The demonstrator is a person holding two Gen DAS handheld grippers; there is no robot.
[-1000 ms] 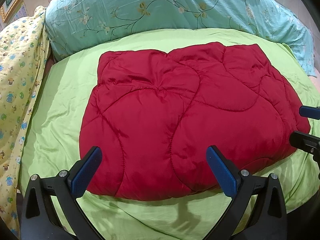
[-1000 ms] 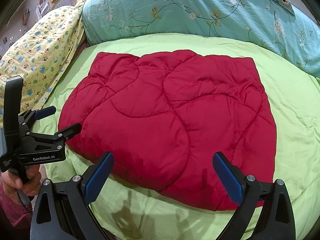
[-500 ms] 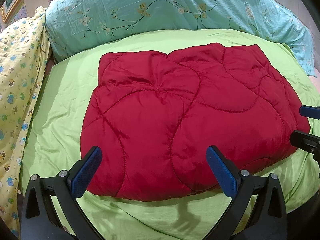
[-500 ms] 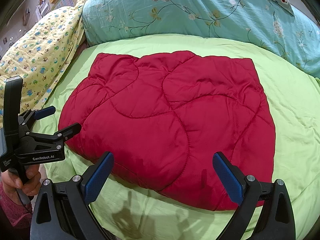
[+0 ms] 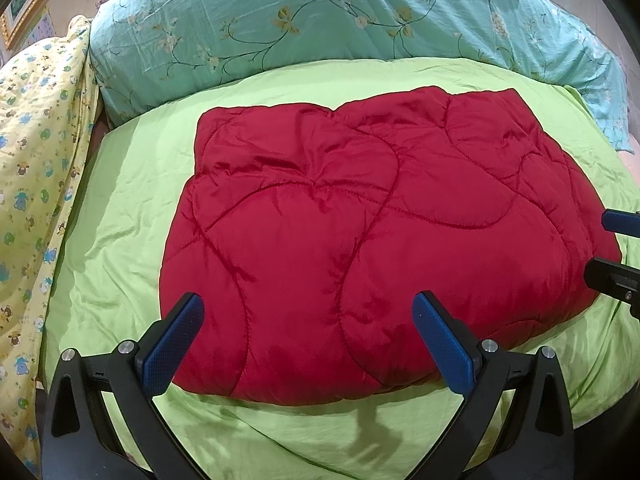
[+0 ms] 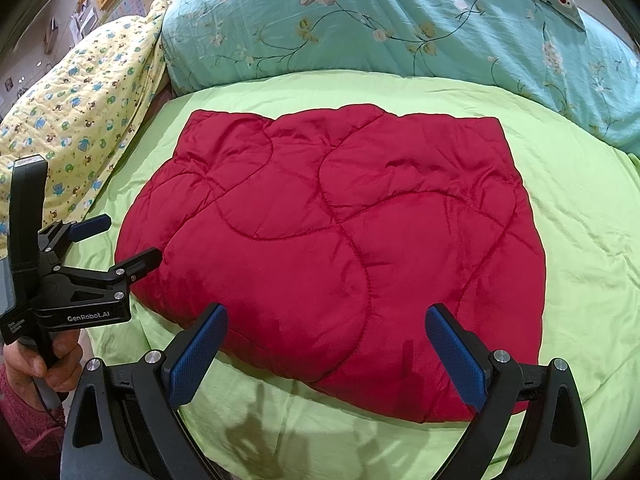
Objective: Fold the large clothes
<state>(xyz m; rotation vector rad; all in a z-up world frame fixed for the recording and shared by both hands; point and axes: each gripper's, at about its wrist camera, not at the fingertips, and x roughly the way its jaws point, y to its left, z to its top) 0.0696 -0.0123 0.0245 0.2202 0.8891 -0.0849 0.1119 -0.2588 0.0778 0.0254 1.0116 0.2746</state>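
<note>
A red quilted padded garment [image 5: 360, 232] lies folded into a thick rectangle on the green bed sheet [image 5: 120, 200]; it also shows in the right wrist view [image 6: 340, 240]. My left gripper [image 5: 308, 340] is open and empty, hovering over the garment's near edge, and shows at the left of the right wrist view [image 6: 116, 244]. My right gripper [image 6: 324, 352] is open and empty over the near edge further right; its fingers [image 5: 616, 280] show at the right of the left wrist view.
A teal floral duvet [image 6: 380, 28] is piled along the far side of the bed. A yellow printed blanket [image 6: 80, 112] lies at the left. Green sheet [image 6: 592, 240] surrounds the garment on all sides.
</note>
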